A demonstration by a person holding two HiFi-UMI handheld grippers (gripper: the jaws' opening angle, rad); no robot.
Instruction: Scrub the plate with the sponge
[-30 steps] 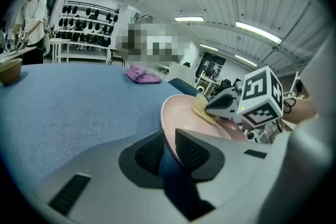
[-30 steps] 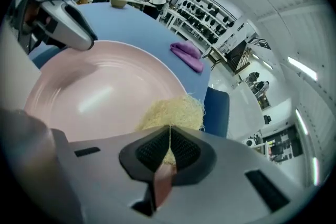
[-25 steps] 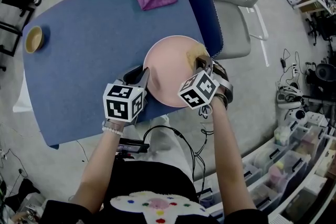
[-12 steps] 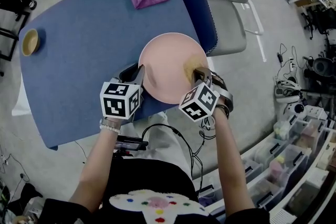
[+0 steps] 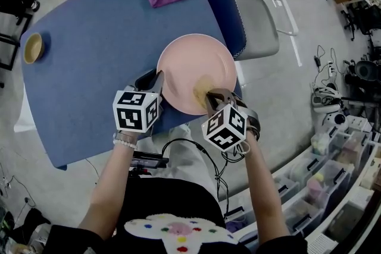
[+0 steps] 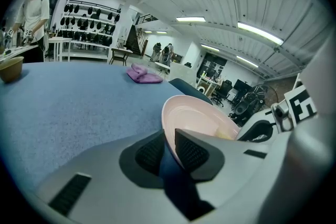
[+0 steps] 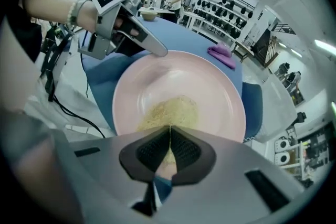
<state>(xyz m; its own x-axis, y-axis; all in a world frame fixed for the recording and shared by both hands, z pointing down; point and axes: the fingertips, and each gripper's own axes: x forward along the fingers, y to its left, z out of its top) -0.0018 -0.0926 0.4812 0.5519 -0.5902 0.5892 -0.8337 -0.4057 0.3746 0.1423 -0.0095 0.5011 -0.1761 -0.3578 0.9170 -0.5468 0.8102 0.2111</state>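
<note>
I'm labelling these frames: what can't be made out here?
Near part of the sponge: right gripper view, inside the right gripper's shut jaws.
Underside of the plate: all views, plate itself covers it.
Contents of the bowl: head view, too small; left gripper view, side-on.

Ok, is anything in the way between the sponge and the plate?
Nothing visible: the sponge in the right gripper lies on the pink plate, held at its rim by the left gripper.
</note>
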